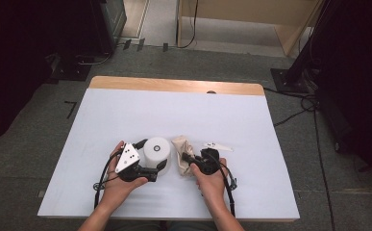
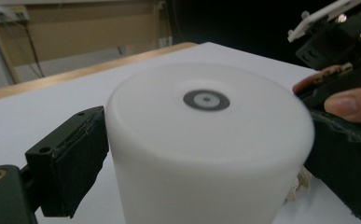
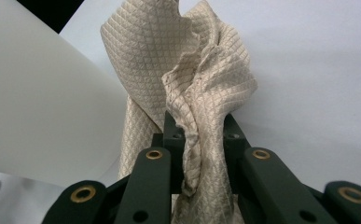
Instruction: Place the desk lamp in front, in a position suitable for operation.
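Holding the white cup steady is the left tool's job. Its two black pads press on the sides of the cup, one on each side, so it is grasping the cup. The cup stands on the white tabletop, close to the person's edge, with a small grey ring in the middle of its flat top.

Just beside the cup, the right tool is clenched tight on a beige cloth. In the right gripper view the cloth is bunched up between the jaws and sticks out past them, right next to the cup's smooth wall.

It looks like the cloth is for wiping the cup. To do that well, the left tool should keep the cup from sliding or tipping. The right tool should hold the cloth firmly and rub it softly along the cup's side, so only the soft cloth touches and not the hard jaws. Pushing too hard could knock the cup over.

A little farther off on the tabletop lies a small white flat piece. Past the tabletop's wooden far edge is the grey floor.
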`<action>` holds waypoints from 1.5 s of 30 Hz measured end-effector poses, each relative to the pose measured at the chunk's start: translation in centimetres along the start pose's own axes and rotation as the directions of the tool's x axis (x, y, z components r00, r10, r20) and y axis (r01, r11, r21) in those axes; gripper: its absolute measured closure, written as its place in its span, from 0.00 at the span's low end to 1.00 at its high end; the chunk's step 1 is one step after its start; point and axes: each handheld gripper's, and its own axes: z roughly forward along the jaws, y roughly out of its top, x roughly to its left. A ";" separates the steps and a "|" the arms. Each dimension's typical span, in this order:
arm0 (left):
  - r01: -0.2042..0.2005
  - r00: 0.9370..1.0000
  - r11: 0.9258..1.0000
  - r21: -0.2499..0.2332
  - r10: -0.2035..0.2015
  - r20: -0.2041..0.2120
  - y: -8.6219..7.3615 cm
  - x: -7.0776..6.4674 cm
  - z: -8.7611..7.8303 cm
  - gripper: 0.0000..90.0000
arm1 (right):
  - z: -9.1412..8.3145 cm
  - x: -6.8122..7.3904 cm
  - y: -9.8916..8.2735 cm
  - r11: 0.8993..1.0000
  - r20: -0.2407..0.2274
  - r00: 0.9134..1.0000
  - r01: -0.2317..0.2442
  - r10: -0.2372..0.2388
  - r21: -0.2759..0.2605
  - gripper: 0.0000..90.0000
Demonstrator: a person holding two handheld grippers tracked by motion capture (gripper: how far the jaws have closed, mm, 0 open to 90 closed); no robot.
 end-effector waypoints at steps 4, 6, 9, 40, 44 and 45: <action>0.003 0.998 1.000 0.008 -0.002 -0.058 0.5 -1.0 -0.3 0.04 | -0.1 -0.1 0.0 1.000 0.003 1.000 -0.005 0.005 0.002 0.87; 0.022 0.994 0.999 0.027 -0.019 -0.109 0.5 -1.7 -0.1 0.04 | 0.0 -0.1 0.0 1.000 0.002 1.000 -0.006 0.006 0.002 0.87; 0.029 0.985 0.999 0.030 -0.024 -0.172 0.2 -2.3 0.4 0.04 | 0.0 0.0 0.0 1.000 0.001 1.000 -0.003 0.003 -0.001 0.87; -0.079 0.980 0.996 0.036 0.071 0.184 -0.4 1.8 1.8 0.10 | -0.5 0.7 0.2 1.000 -0.041 0.999 0.000 -0.002 -0.031 0.87; -0.078 0.980 0.996 0.037 0.070 0.186 -0.5 1.9 1.7 0.10 | -1.0 1.8 0.5 0.999 -0.077 0.997 0.022 -0.026 -0.049 0.87; -0.078 0.980 0.996 0.035 0.070 0.186 -0.5 1.9 1.8 0.10 | -1.1 2.1 0.6 0.998 -0.083 0.996 0.026 -0.030 -0.054 0.87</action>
